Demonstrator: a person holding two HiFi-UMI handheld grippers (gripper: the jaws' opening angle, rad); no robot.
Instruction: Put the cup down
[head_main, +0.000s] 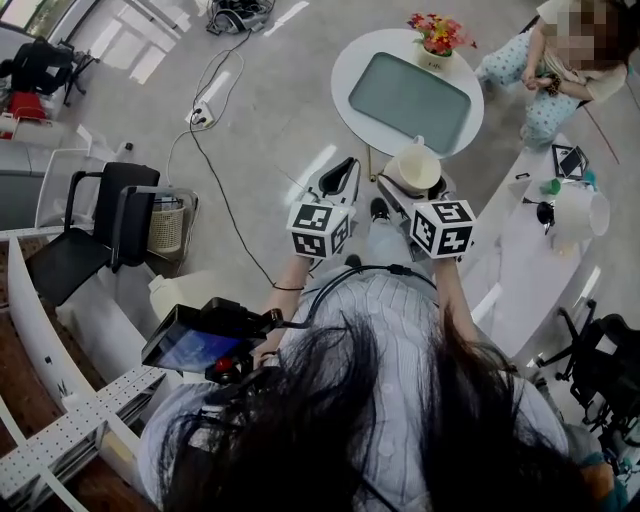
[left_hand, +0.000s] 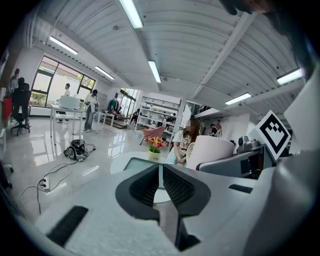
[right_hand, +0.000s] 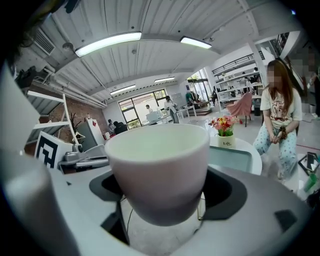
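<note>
A white cup (head_main: 415, 163) hangs upright in the air, with my right gripper (head_main: 412, 186) shut on its lower half. In the right gripper view the cup (right_hand: 157, 160) fills the centre, its inside looks empty, and a dark pad presses on each side of it. My left gripper (head_main: 343, 172) is held level beside it on the left, shut, with nothing between its jaws. In the left gripper view the ribbed pads (left_hand: 150, 186) almost touch, and the cup (left_hand: 210, 151) shows to the right. Ahead and below stands a round white table (head_main: 350, 62) carrying a grey-green tray (head_main: 408, 99).
A small pot of flowers (head_main: 440, 36) stands at the round table's far edge. A person (head_main: 545, 70) sits beyond it on the right. A long white table (head_main: 530, 290) with small items runs along the right. Black chairs (head_main: 100, 215) and floor cables (head_main: 205, 110) lie to the left.
</note>
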